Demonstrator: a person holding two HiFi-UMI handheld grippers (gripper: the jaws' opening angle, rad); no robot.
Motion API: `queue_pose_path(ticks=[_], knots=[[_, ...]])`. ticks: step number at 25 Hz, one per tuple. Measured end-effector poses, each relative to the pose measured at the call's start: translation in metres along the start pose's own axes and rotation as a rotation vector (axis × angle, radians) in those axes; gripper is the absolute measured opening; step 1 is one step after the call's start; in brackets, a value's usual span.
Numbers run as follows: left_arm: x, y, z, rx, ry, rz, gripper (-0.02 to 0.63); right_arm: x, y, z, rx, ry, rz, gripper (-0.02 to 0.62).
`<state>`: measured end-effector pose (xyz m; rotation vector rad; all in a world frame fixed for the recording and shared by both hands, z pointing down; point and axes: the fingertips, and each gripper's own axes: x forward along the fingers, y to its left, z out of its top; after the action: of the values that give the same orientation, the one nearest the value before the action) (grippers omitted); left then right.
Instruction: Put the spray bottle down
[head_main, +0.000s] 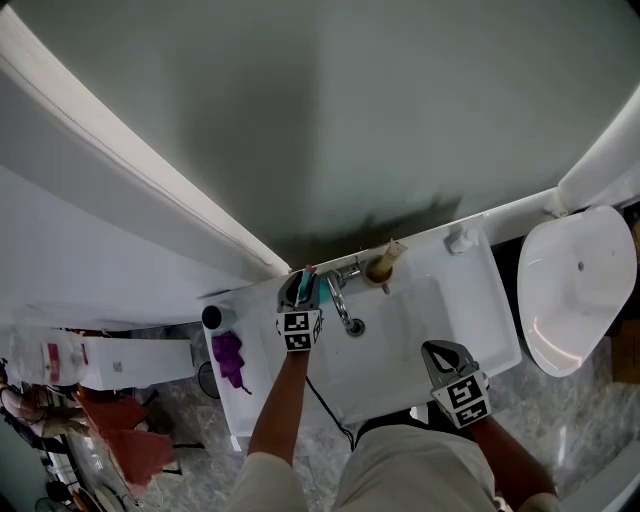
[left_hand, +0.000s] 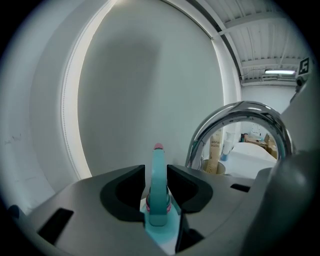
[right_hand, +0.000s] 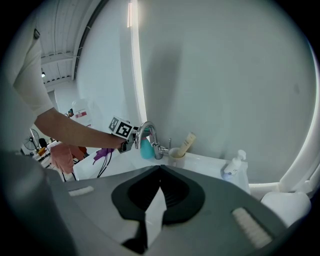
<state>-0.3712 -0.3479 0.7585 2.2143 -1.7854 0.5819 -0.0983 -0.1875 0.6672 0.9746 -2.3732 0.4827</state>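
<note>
While it stands just left of the tap (left_hand: 239, 116), the teal spray bottle (left_hand: 159, 197) seems to rest on the back ledge of the sink (head_main: 480, 310). Its narrow neck rises between the left tongs (left_hand: 156, 169), whose jaws stand slightly apart around it and do not appear to squeeze. It is probably light, stiff plastic, smooth and perhaps wet, so easily tipped; the neck under the spray head looks the surest hold. Right of the tap sits a cup (head_main: 379, 270). Well in front of the tap, the right tongs (right_hand: 159, 169) are closed on nothing.
</note>
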Motion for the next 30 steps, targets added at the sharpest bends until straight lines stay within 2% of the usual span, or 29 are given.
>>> queue_pose_path(ticks=[6,9,22,30], knots=[[-0.002,0.000,-0.002,-0.017,0.025,-0.009,0.197,-0.005,-0.003,0.001,0.004,-0.005,-0.012,0.011],[-0.006,-0.002,0.001,-0.022,0.019,-0.006,0.208,-0.009,-0.005,0.000,0.014,-0.011,-0.019,0.011],[-0.073,-0.009,0.021,-0.026,0.001,0.031,0.209,-0.027,0.006,-0.002,0.006,-0.045,-0.007,0.011],[-0.136,-0.028,0.031,-0.078,0.006,0.067,0.195,-0.041,0.010,0.005,-0.017,-0.080,0.003,0.011]])
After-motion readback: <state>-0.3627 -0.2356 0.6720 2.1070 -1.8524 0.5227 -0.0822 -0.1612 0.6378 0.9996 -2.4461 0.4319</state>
